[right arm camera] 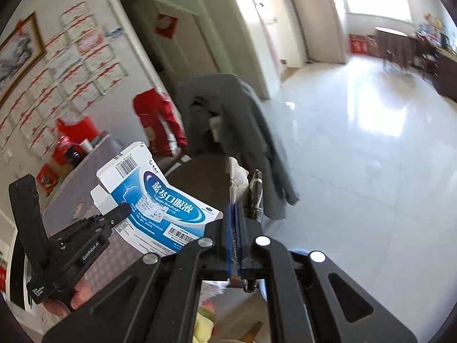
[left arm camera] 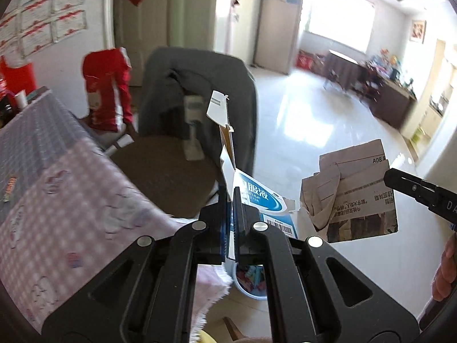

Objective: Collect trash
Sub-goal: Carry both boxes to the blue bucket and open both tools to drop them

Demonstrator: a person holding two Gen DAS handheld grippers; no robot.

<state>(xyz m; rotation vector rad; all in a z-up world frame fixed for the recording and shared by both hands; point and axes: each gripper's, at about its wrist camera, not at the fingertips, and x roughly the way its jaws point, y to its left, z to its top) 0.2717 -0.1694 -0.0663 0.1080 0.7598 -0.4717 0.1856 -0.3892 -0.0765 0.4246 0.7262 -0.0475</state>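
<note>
My left gripper [left arm camera: 230, 200] is shut on a flattened blue and white medicine box [left arm camera: 262, 200], seen edge-on in its own view; the box [right arm camera: 160, 203] shows face-on in the right wrist view, with the left gripper [right arm camera: 122, 210] clamped on its left edge. My right gripper [right arm camera: 238, 208] is shut on a crumpled newspaper piece [right arm camera: 255, 193], held in the air; the same newspaper [left arm camera: 354, 197] shows in the left wrist view with the right gripper [left arm camera: 391, 178] at its right edge. A light blue bin [left arm camera: 251, 283] with colourful scraps sits on the floor below my left gripper.
A table with a pink checked cloth [left arm camera: 57, 185] is on the left. A chair draped with a grey jacket [left arm camera: 200, 94] stands ahead, a red garment [left arm camera: 108, 91] behind it. Shiny tiled floor [left arm camera: 314, 120] opens to the right.
</note>
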